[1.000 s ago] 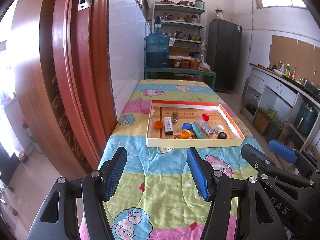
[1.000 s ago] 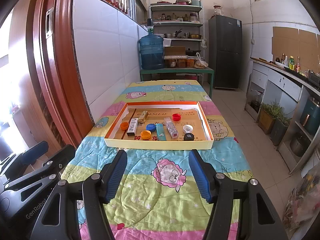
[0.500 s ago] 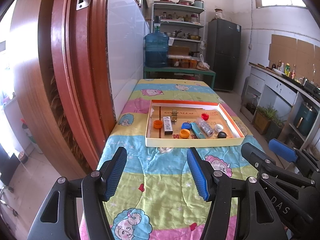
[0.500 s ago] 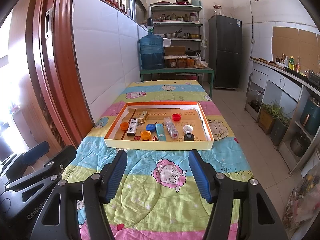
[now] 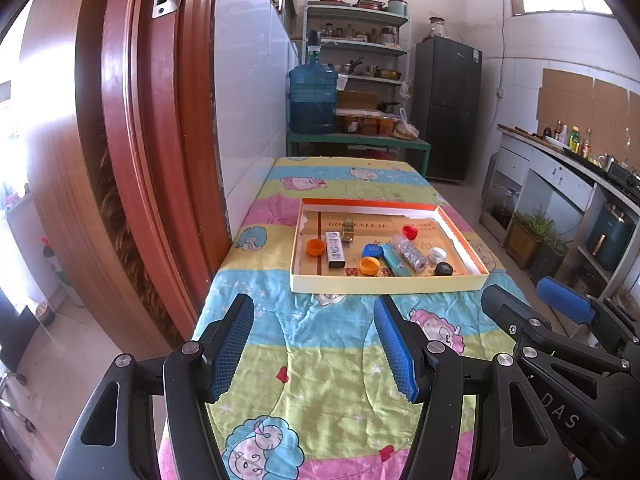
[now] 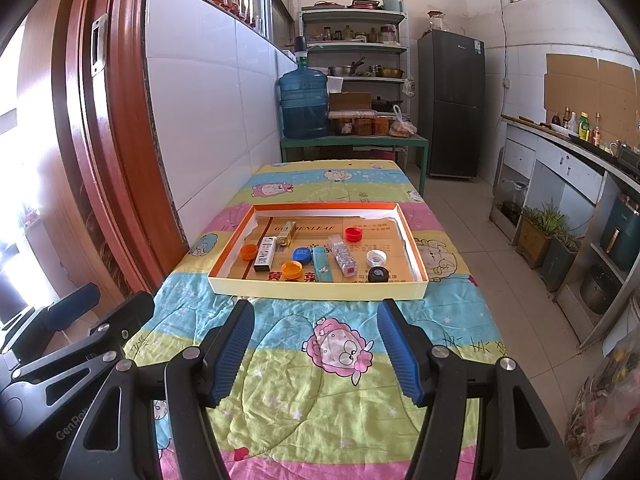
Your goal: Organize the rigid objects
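Both tongs, left (image 5: 314,346) and right (image 6: 316,348), gape empty short of the cardboard tray (image 6: 320,289); crowded bottle caps (image 6: 292,269) risk mis-grabs.

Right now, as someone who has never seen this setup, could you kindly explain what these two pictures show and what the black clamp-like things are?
There is no robot: a person holds a two-finger gripper in each hand, each with a fisheye camera looking along its fingers. One picture is from the left gripper, with the right one at its edge; the other is from the right gripper. Both are open and hold nothing. Ahead, on a cartoon-print quilt, lies a shallow cardboard box holding bottle caps (two orange, blue, red, white, black), a teal packet, a clear packet, a white pack and a gold one.
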The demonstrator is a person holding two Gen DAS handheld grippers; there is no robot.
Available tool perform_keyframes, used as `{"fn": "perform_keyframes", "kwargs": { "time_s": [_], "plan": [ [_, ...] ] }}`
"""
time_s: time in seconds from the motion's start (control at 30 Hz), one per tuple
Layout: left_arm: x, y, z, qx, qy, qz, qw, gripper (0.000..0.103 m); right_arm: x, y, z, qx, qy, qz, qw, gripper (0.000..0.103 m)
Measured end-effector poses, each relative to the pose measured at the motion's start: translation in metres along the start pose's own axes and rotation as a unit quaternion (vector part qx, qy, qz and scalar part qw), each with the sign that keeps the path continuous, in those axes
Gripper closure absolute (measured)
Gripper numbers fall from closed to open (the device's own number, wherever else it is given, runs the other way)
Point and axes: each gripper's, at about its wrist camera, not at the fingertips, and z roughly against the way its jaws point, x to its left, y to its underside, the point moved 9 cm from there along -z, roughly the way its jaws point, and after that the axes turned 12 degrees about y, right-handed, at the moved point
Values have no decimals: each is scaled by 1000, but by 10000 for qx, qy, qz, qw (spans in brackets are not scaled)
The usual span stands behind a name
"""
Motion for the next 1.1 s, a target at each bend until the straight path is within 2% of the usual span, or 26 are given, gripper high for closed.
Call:
{"fn": "perform_keyframes", "kwargs": {
  "time_s": [1.1],
  "plan": [
    [-4, 7, -2, 46, 14, -2, 10000, 39, -2, 1, -1, 39, -7, -9, 10000, 40]
  ]
}}
